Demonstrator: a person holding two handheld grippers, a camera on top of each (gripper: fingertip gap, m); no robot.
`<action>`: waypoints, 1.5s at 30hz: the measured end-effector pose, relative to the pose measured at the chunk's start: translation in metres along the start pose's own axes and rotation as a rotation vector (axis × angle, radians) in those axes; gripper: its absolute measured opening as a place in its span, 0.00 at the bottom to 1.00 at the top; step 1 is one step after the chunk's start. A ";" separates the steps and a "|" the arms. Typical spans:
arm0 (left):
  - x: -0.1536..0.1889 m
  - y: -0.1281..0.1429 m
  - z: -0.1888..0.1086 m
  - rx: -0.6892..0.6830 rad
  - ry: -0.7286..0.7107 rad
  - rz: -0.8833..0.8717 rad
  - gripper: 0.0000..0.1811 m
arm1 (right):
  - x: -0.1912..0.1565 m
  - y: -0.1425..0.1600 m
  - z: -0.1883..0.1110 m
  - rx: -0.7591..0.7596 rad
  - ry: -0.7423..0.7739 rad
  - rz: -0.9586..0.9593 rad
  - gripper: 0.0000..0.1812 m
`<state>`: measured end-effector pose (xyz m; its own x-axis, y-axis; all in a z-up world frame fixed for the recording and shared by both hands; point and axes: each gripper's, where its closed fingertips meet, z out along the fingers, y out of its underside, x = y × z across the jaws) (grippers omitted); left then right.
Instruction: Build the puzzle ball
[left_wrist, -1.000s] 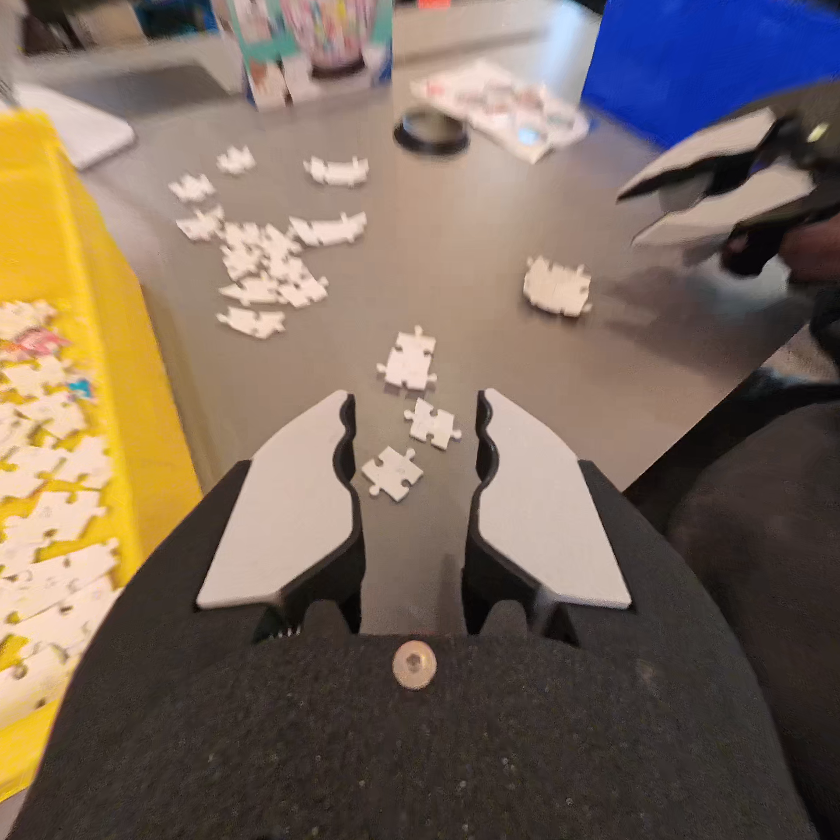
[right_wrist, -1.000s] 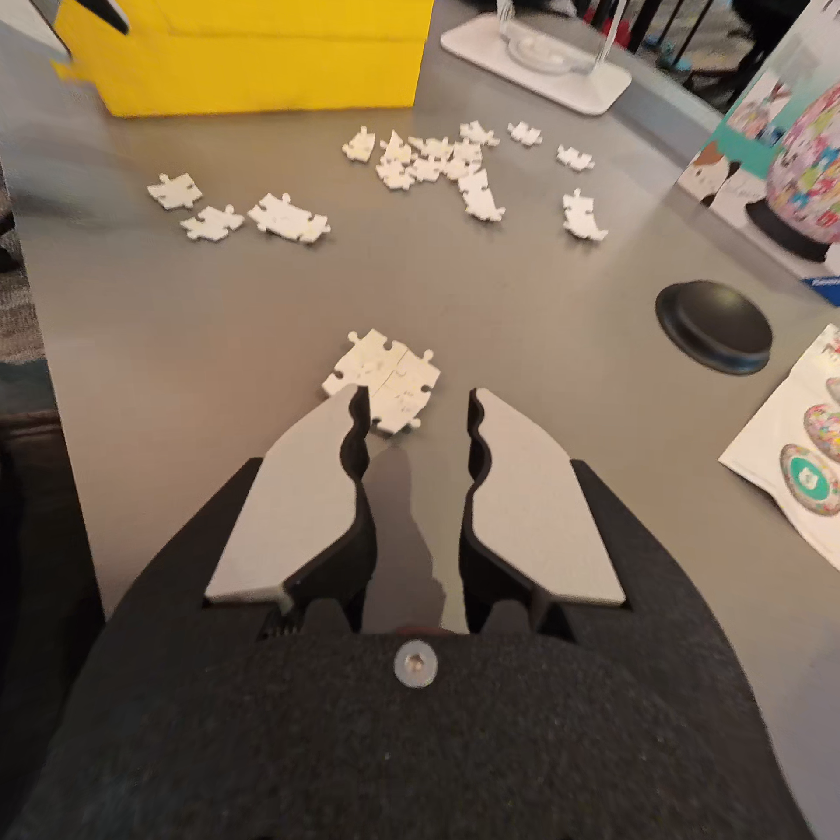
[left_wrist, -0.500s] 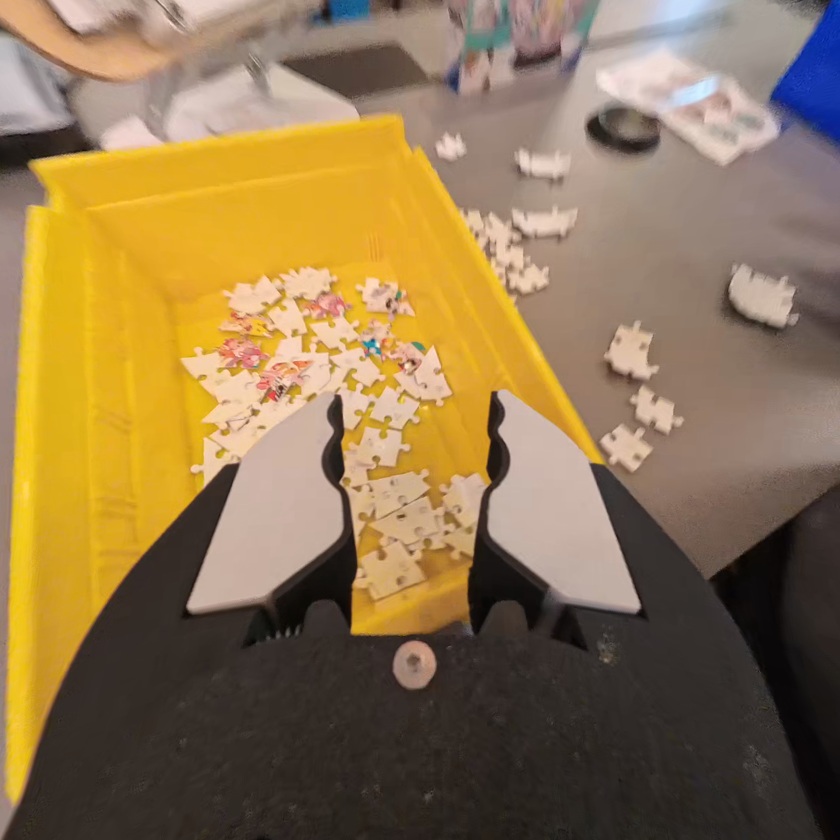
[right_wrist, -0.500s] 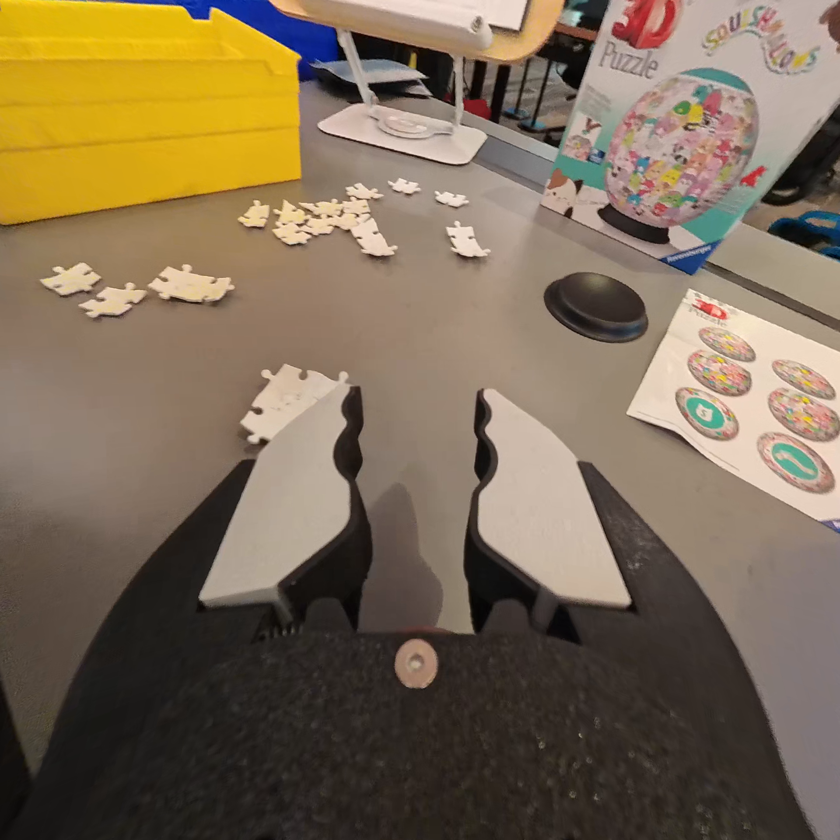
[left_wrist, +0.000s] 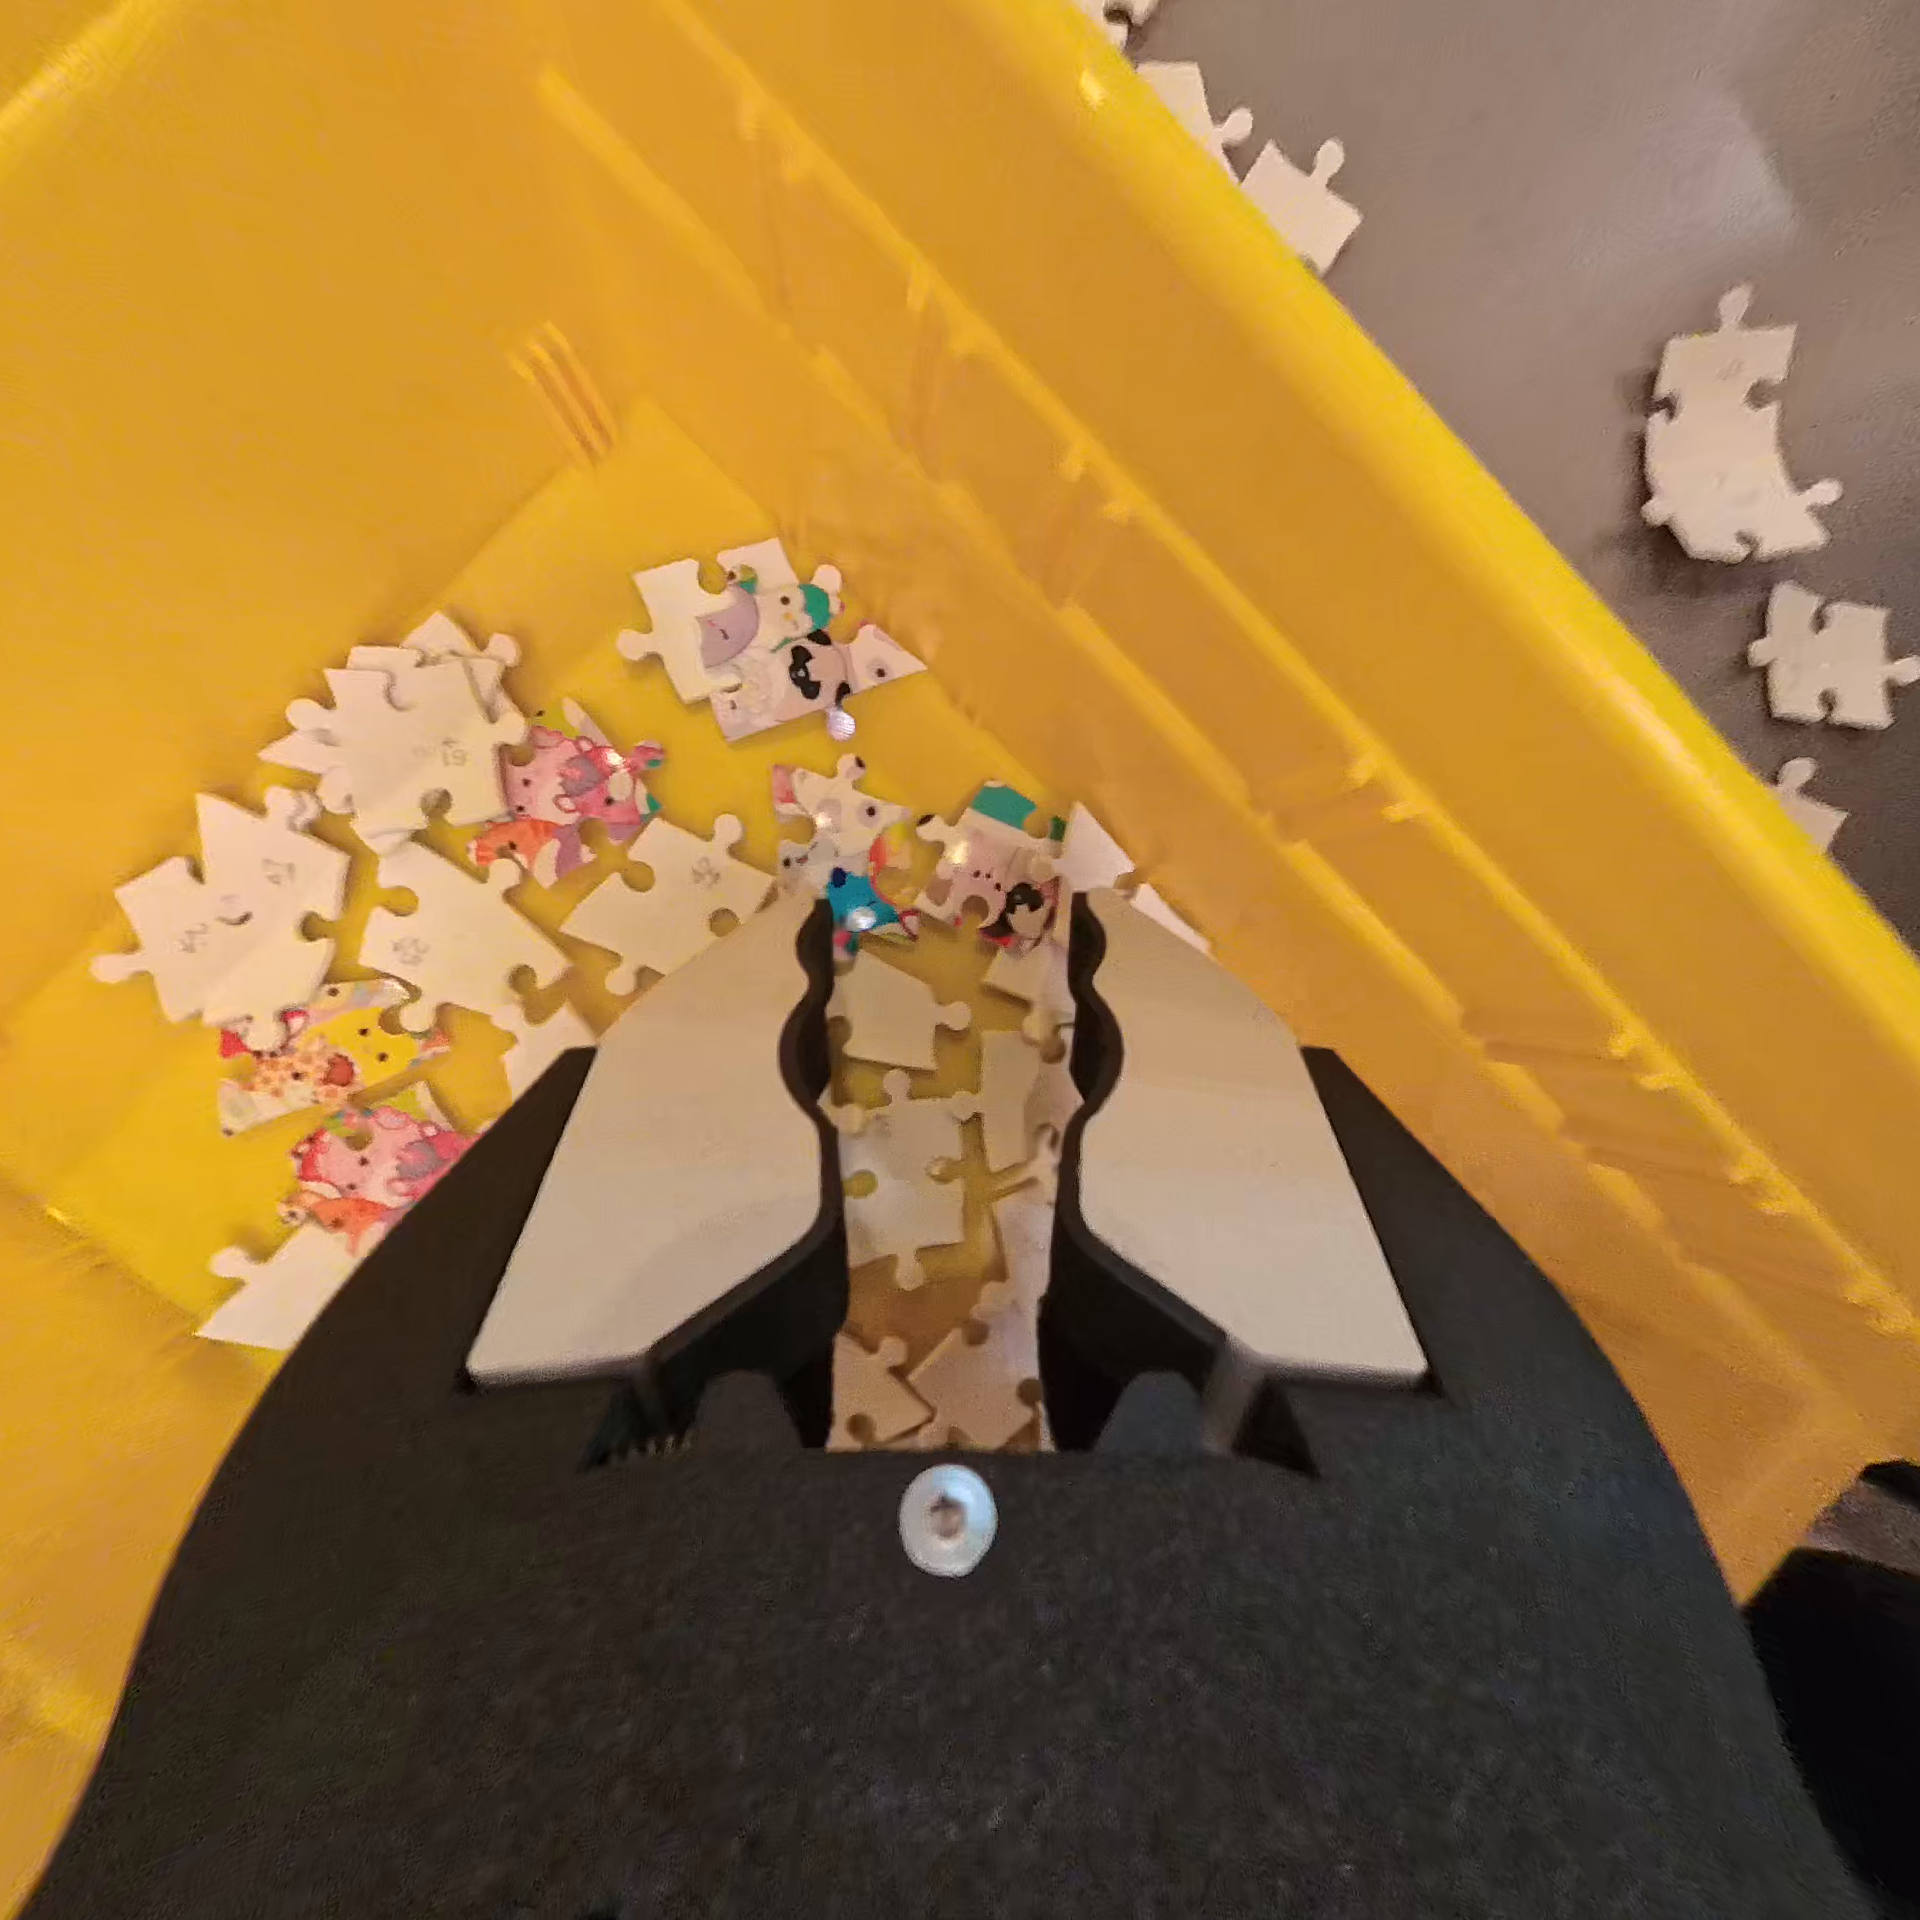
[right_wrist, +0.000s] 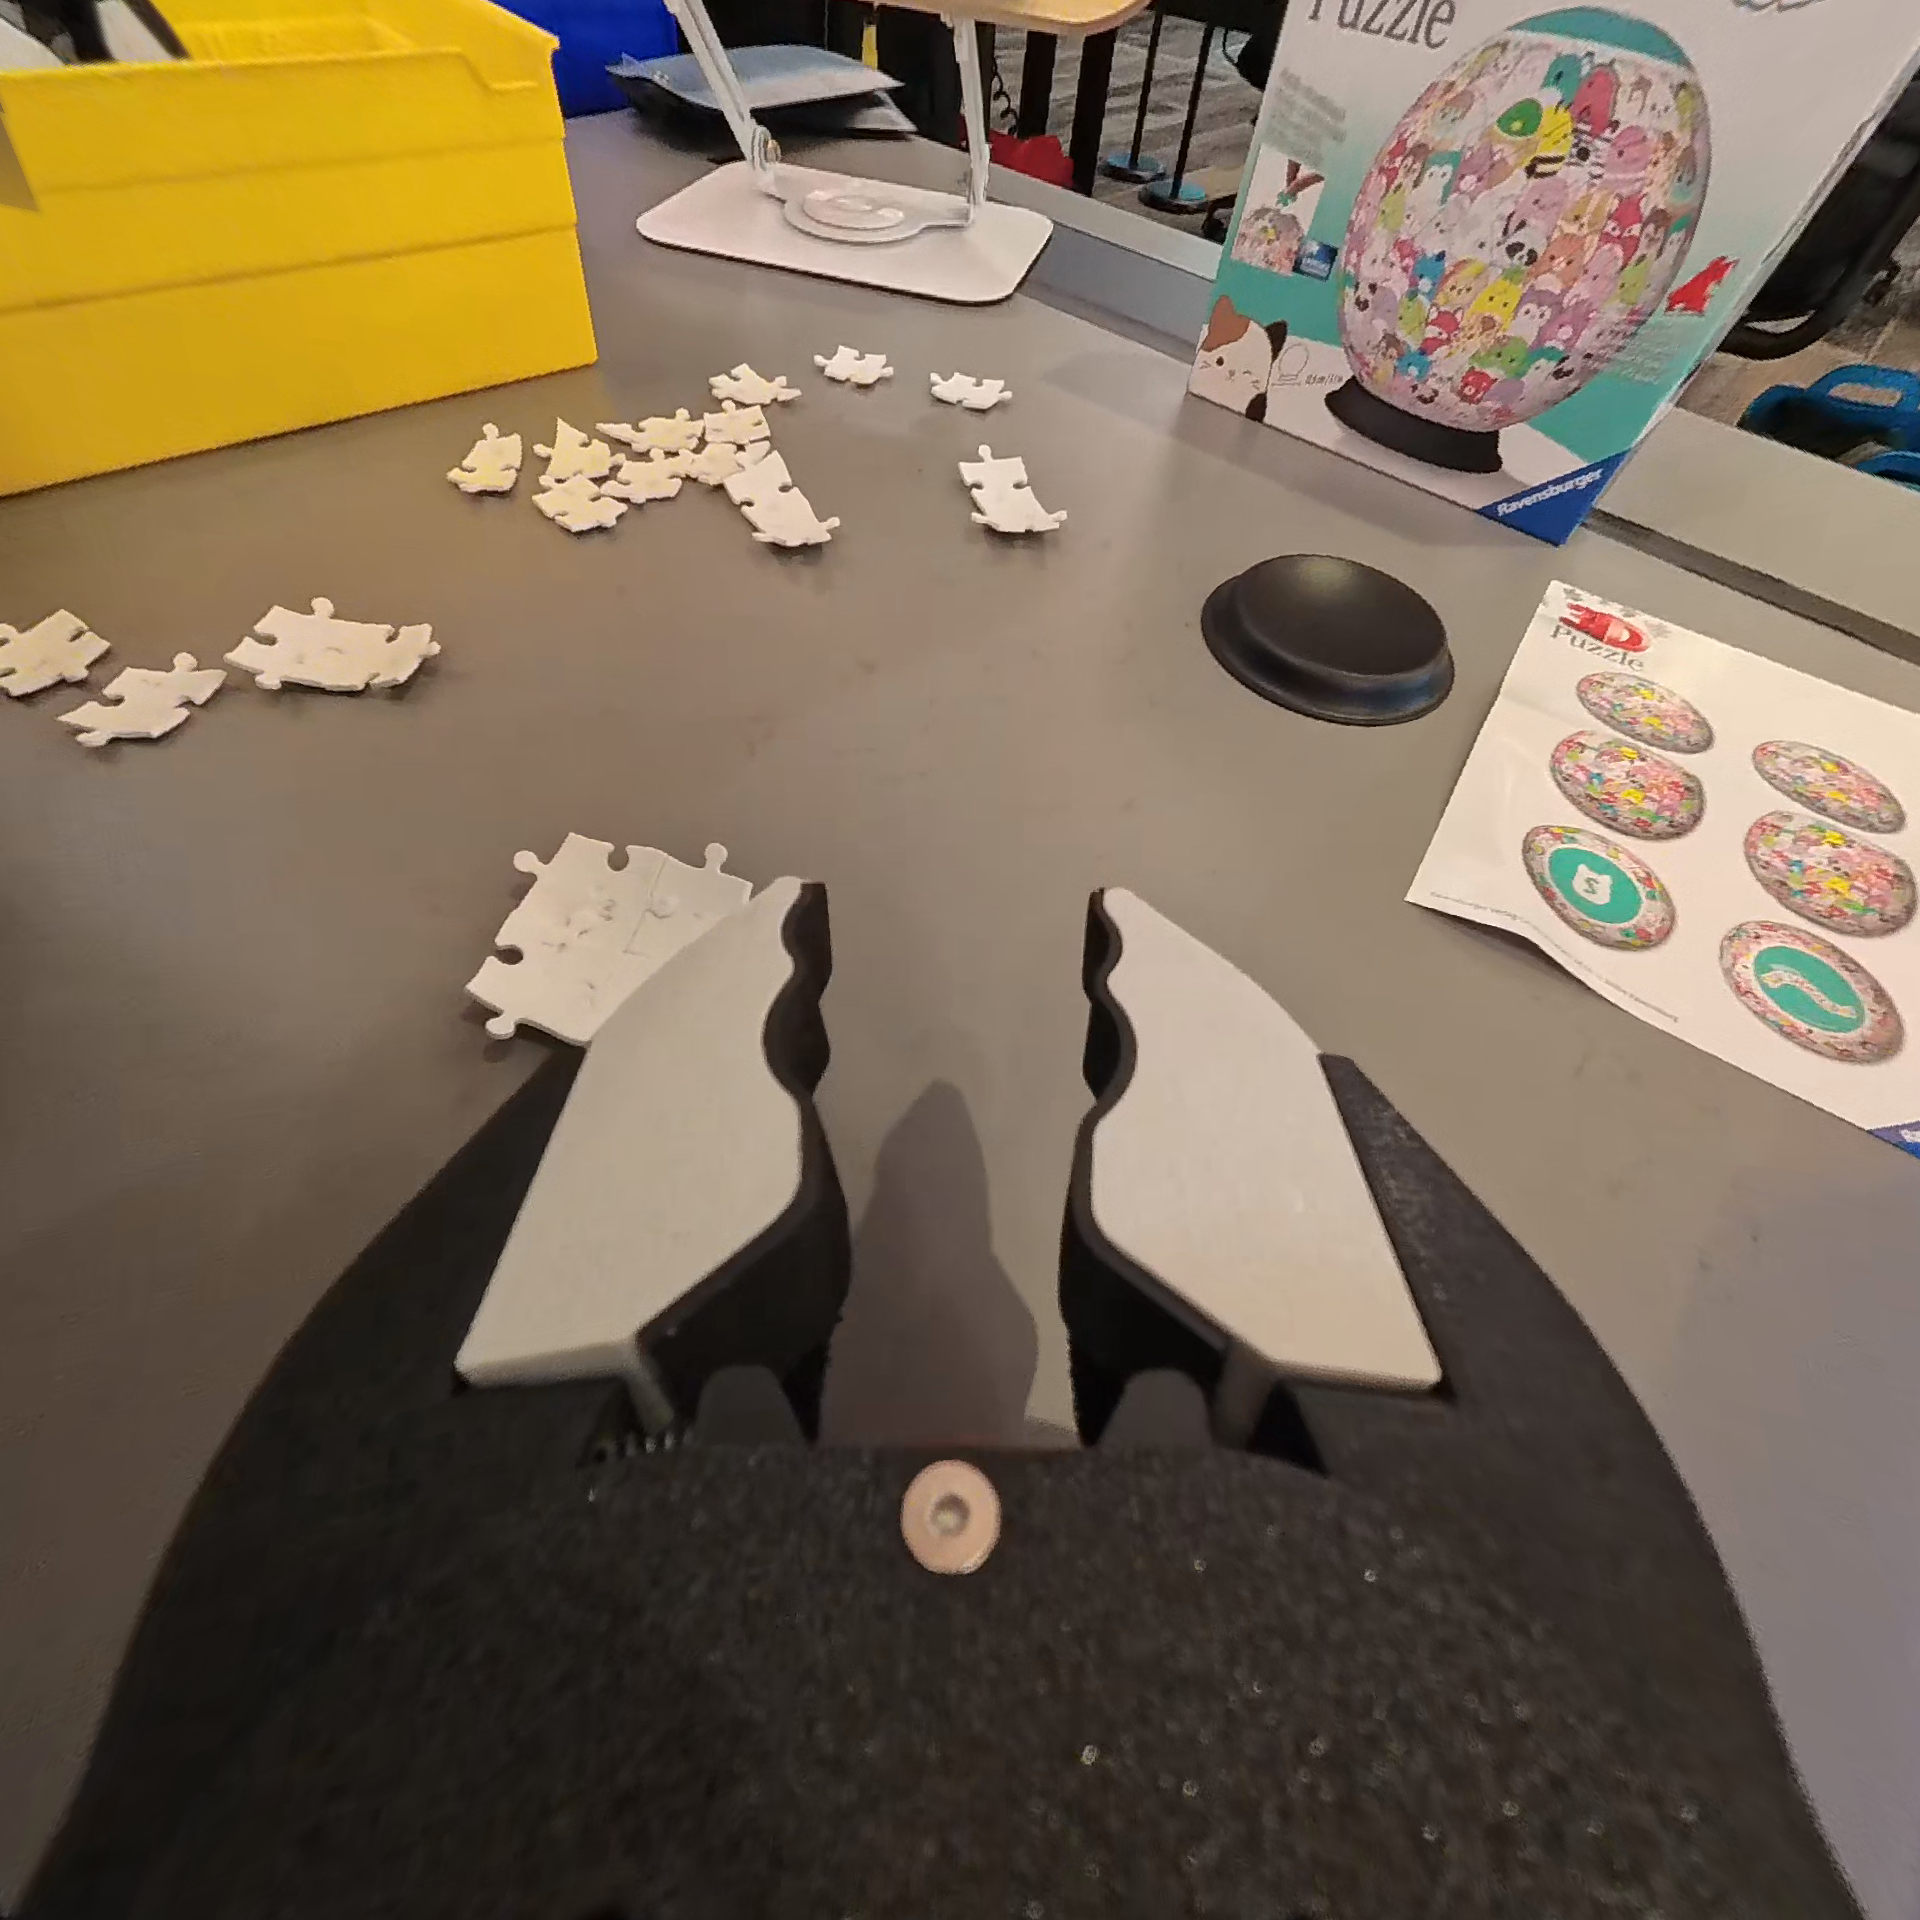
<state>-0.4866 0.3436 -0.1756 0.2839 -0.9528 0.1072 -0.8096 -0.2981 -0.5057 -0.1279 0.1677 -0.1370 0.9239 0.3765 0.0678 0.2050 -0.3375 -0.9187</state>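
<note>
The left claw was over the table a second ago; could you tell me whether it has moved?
Yes. The left claw has swung left, off the grey table, and now points open into the yellow bin.

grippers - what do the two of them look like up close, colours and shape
Both match: the left gripper and right gripper each have a rough black body, one silver screw at the centre, and two flat light-grey fingers with black wavy inner edges. No cables or markings show.

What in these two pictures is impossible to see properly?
- Left wrist view: the hand-held gripper covers many puzzle pieces lying in the yellow bin.
- Right wrist view: a gripper finger hides part of the joined white pieces.
- Right wrist view: the puzzle box and the leaflet are cut by the picture's edges.
</note>
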 end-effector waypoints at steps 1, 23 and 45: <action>-0.003 0.002 0.000 -0.018 -0.010 0.021 0.23 | -0.001 0.001 0.001 -0.008 -0.003 -0.004 0.26; 0.024 0.036 -0.014 -0.041 -0.016 0.066 0.05 | -0.011 0.008 0.008 -0.074 -0.012 -0.097 0.25; 0.012 0.020 0.001 -0.061 -0.093 0.117 0.14 | -0.014 0.009 0.009 -0.083 -0.027 -0.107 0.25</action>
<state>-0.4988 0.3260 -0.1858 0.2295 -0.9728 -0.0303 -0.8691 -0.1908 -0.4564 -0.1419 0.1666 -0.1499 0.8865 0.4371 0.1519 0.3289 -0.3642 -0.8713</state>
